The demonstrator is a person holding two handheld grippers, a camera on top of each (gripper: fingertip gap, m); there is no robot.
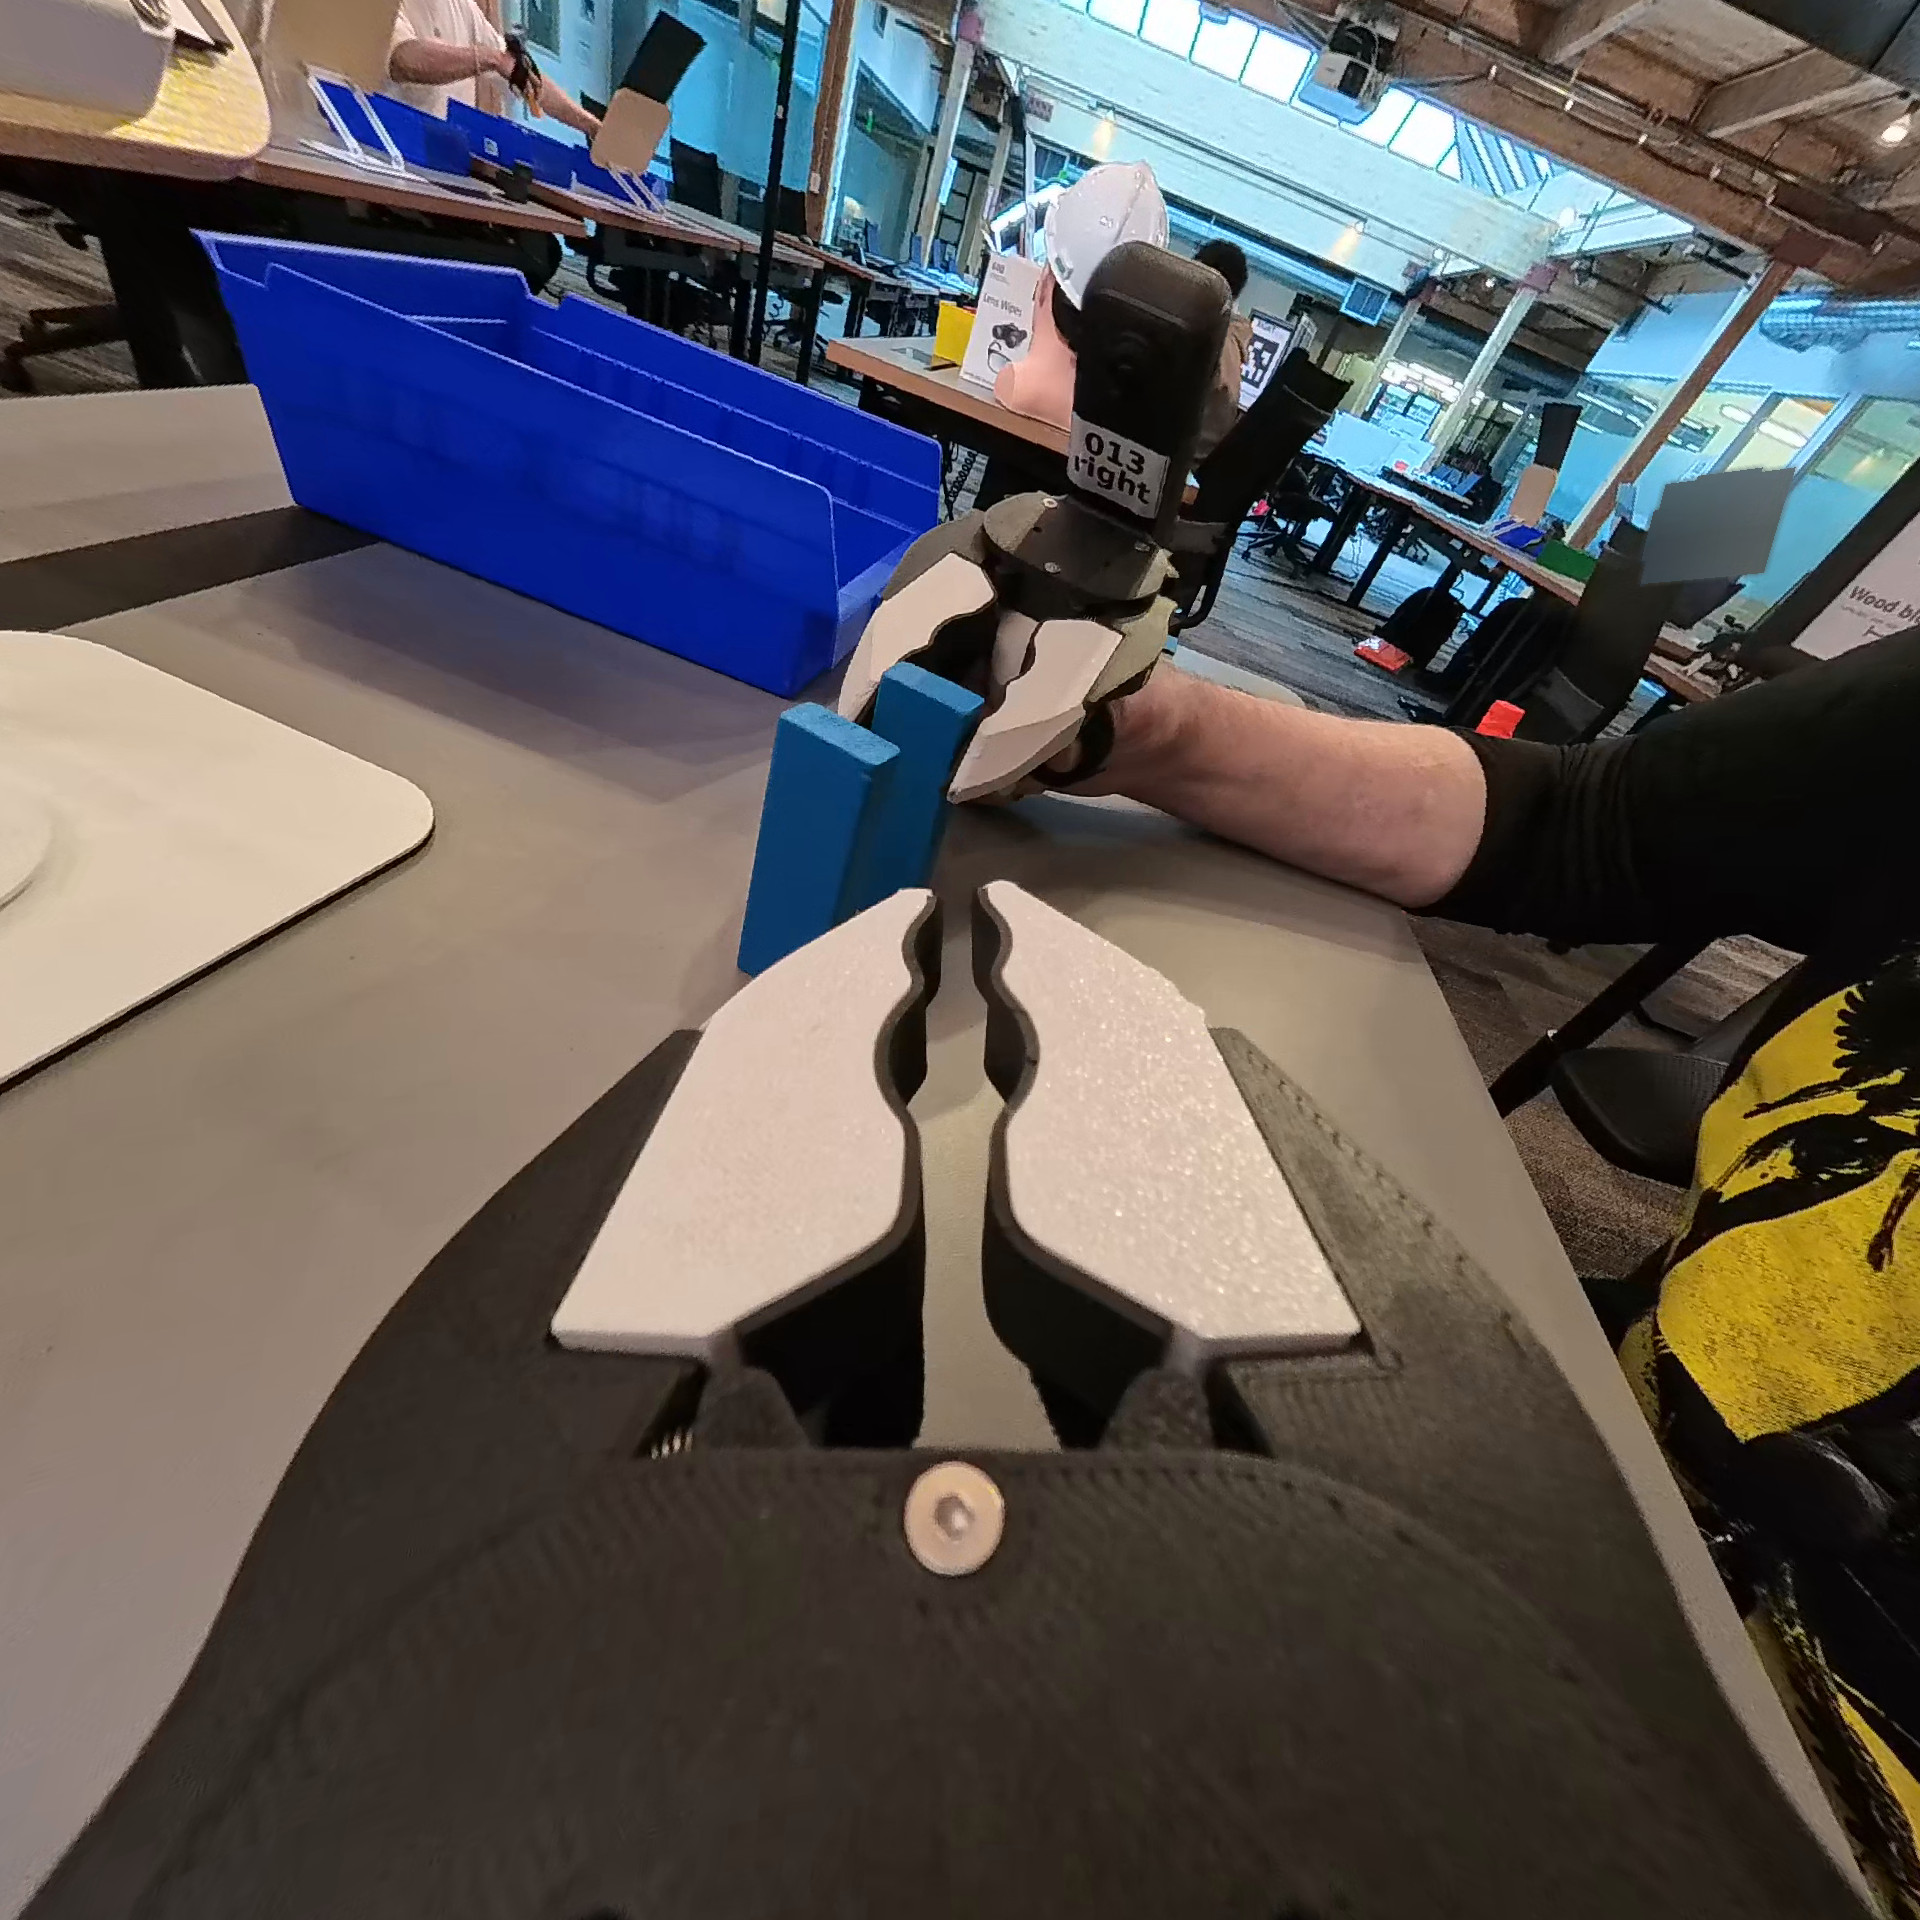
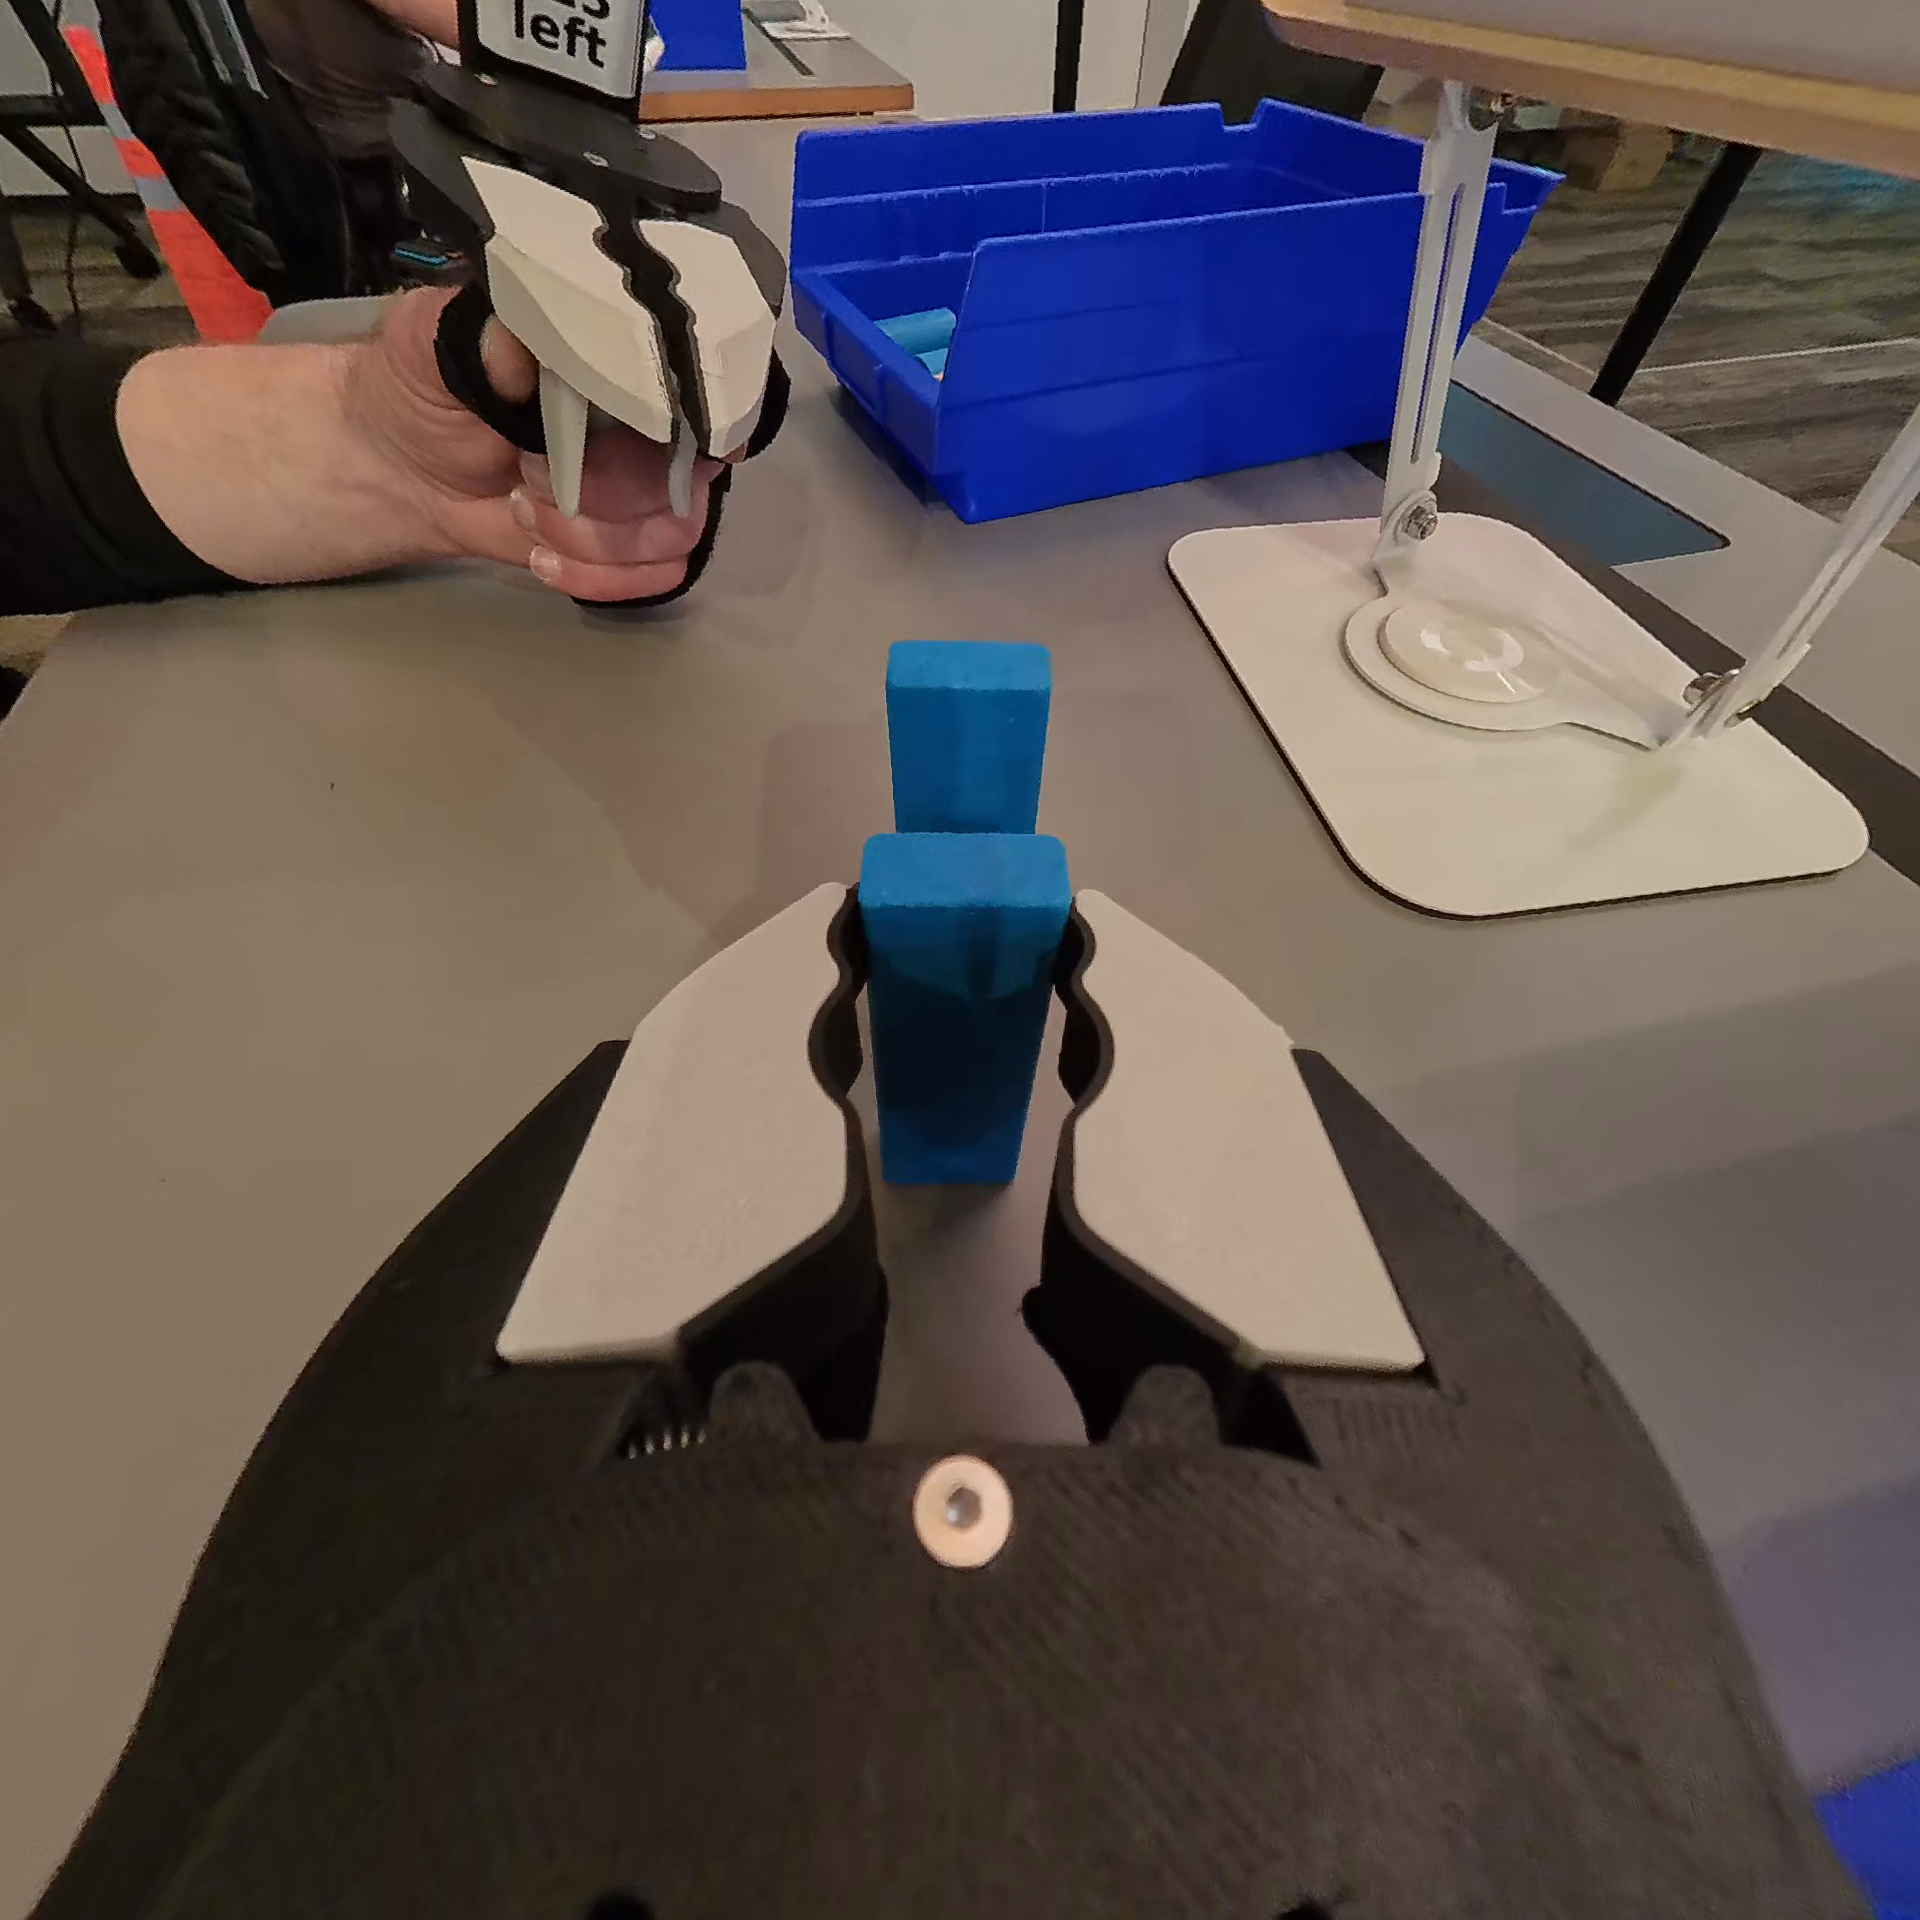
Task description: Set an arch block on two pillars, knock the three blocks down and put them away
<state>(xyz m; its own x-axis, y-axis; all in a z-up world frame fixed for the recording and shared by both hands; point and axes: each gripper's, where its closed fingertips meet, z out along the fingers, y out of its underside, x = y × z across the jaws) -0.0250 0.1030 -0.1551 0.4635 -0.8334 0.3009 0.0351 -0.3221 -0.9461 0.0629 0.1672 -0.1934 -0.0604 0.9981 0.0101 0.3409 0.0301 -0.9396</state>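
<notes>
Right claw (image 2: 961,914) at frame centre grasps near blue pillar (image 2: 956,1039), upright on bench (image 2: 416,831); second pillar (image 2: 966,738) just behind. Left claw (image 1: 956,904) clenched, empty. I judge risk: sloppy release tips near pillar into far one.

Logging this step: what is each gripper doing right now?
Left gripper: shut, empty.
Right gripper: shut on the nearer blue pillar block.
</notes>
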